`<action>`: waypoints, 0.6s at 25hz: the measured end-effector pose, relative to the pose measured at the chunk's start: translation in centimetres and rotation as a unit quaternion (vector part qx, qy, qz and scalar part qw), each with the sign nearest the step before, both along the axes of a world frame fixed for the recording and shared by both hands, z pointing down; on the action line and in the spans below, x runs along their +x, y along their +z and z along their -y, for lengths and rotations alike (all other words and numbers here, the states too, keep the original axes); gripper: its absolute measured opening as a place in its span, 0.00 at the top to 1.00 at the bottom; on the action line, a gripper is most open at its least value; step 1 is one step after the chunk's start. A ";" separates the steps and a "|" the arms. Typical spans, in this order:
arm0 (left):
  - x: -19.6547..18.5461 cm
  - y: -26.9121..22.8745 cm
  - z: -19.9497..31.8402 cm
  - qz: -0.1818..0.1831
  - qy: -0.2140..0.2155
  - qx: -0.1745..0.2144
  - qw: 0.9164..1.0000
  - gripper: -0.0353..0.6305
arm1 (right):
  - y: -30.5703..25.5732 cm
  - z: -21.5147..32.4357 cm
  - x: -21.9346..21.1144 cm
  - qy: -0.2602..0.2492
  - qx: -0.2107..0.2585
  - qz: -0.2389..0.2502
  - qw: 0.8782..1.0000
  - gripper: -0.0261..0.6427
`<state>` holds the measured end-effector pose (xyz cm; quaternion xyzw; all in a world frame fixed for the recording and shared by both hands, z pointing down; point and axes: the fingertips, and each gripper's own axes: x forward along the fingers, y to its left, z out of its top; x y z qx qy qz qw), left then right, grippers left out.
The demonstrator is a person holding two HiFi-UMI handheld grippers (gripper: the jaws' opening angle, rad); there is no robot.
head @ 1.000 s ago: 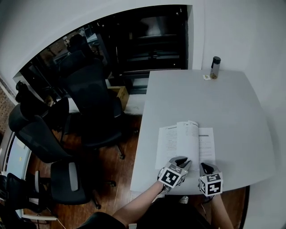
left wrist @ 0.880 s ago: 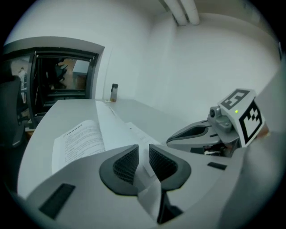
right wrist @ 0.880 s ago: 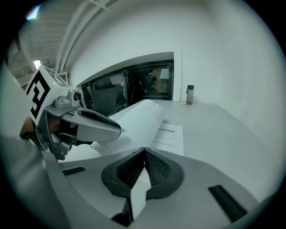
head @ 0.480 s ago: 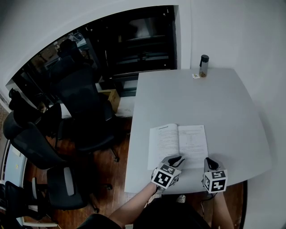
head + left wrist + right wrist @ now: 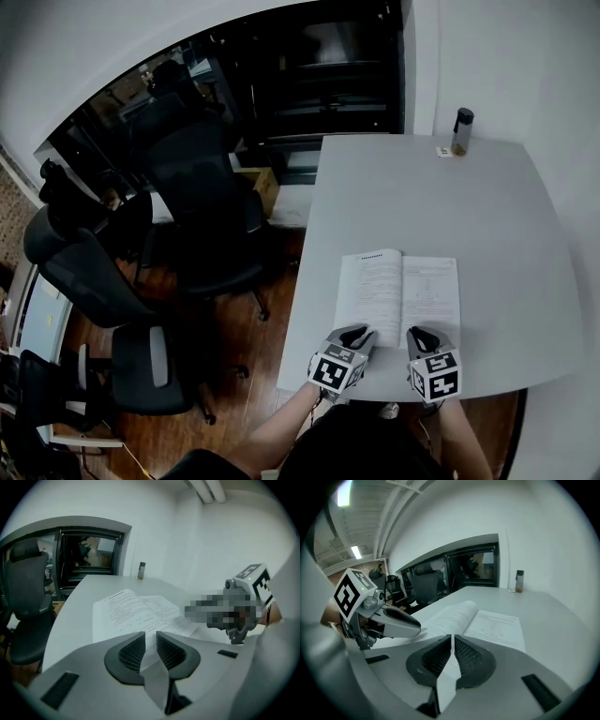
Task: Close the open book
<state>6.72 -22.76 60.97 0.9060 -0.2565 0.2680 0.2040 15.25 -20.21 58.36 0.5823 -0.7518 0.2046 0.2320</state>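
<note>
The open book [image 5: 398, 292] lies flat on the grey table [image 5: 497, 216], its printed pages facing up. My left gripper [image 5: 354, 332] is shut and empty, with its tips at the near edge of the left page. My right gripper [image 5: 421, 334] is also shut and empty, and sits at the near edge of the right page. In the left gripper view the book [image 5: 133, 607] lies just beyond the shut jaws of the left gripper [image 5: 150, 638]. In the right gripper view the book [image 5: 487, 620] lies ahead of the right gripper [image 5: 453, 641]. Neither gripper holds a page.
A small dark bottle [image 5: 462, 129] stands at the table's far right corner, next to a small tag. Several black office chairs [image 5: 202, 220] crowd the wooden floor left of the table. The table's near edge runs just under both grippers.
A leaf that stood up at the book's spine a second ago now lies flat. Both grippers shifted along the book's near edge and stayed shut.
</note>
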 end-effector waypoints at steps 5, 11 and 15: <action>-3.7 0.9 0.3 0.011 -0.039 -0.009 0.999 0.83 | 1.4 1.7 -4.8 -0.043 -0.008 -0.002 0.999 0.72; -6.3 1.3 0.4 0.015 -0.063 -0.016 0.998 0.83 | 3.9 3.3 -6.2 -0.010 -0.035 -0.025 0.999 0.42; -7.0 1.7 0.6 0.015 -0.065 -0.019 0.998 0.83 | 4.8 3.7 -5.5 -0.013 -0.053 -0.083 0.995 0.42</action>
